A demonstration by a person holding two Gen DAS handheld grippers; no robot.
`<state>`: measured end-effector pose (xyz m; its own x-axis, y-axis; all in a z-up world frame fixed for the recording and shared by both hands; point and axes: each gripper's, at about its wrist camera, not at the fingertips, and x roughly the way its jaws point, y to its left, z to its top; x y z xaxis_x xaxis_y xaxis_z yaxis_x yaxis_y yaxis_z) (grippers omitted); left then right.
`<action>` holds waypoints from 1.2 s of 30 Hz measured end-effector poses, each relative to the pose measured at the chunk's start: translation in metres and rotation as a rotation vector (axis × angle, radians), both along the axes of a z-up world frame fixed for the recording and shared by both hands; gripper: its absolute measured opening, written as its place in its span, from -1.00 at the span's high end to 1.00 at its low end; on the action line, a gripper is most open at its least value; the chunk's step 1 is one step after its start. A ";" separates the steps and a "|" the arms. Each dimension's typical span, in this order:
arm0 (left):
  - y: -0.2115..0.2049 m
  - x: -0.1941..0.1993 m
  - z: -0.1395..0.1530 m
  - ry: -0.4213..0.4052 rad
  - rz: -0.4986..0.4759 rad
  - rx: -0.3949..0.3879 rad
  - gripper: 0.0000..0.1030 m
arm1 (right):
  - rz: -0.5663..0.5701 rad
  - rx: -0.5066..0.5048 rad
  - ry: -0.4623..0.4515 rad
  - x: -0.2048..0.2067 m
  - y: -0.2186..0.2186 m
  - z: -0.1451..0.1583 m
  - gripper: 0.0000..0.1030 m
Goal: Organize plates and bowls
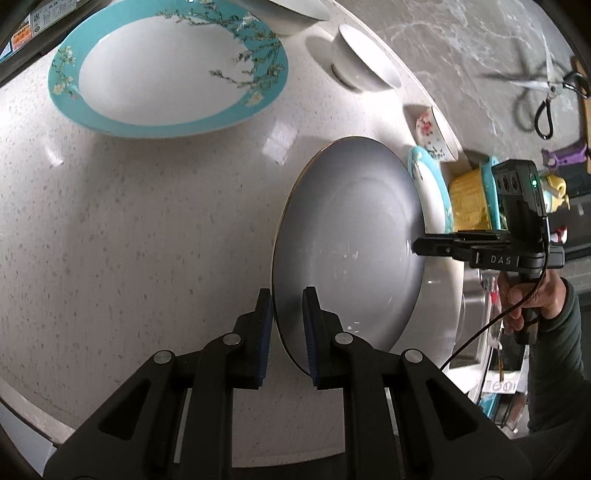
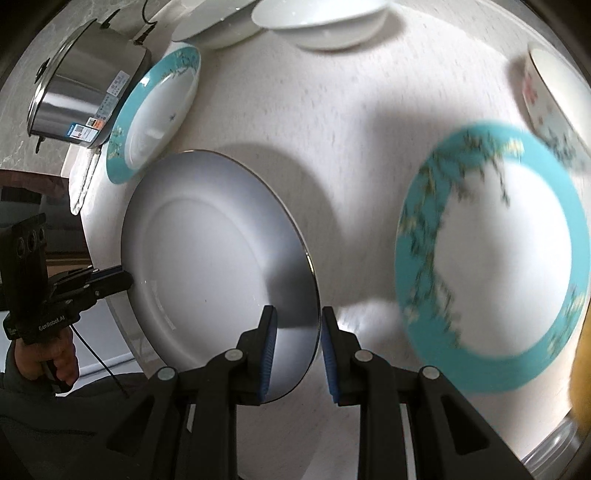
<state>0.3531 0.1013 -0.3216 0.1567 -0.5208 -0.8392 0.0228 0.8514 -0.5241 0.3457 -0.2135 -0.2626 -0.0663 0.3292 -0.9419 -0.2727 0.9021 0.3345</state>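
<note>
I have the white plate (image 1: pixel 351 251) pinched at opposite rims: my left gripper (image 1: pixel 287 338) is clamped on its near edge, my right gripper (image 2: pixel 299 345) grasps the far edge, and it hangs tilted above the speckled table (image 1: pixel 129 240). Open tabletop lies between the two teal-rimmed plates, one (image 1: pixel 166 66) toward the steel cooker (image 2: pixel 85 85), the other (image 2: pixel 491 258) to my right, blurred. The table's rounded edge runs just behind the left gripper. I count two teal plates, one flowered bowl (image 1: pixel 436 133), one small white bowl (image 1: pixel 364 61) and two wide white dishes (image 2: pixel 321 22) at the back. Scissors (image 1: pixel 543 96) hang on the marble wall.
</note>
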 end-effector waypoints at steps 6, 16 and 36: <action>-0.004 -0.006 -0.002 -0.001 -0.045 0.016 0.74 | -0.050 0.002 0.028 -0.024 -0.006 -0.010 0.49; -0.008 0.002 -0.017 0.012 -0.062 0.042 0.74 | -0.117 0.026 0.026 -0.036 -0.010 -0.019 0.49; 0.026 -0.015 0.023 -0.207 0.077 0.020 -0.65 | -0.299 0.116 -0.352 -0.079 -0.032 0.049 -0.77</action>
<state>0.3385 0.1273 -0.2985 0.3657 -0.4843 -0.7948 0.0628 0.8648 -0.4981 0.2663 -0.2458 -0.2140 0.3636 0.3899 -0.8460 -0.1218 0.9203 0.3718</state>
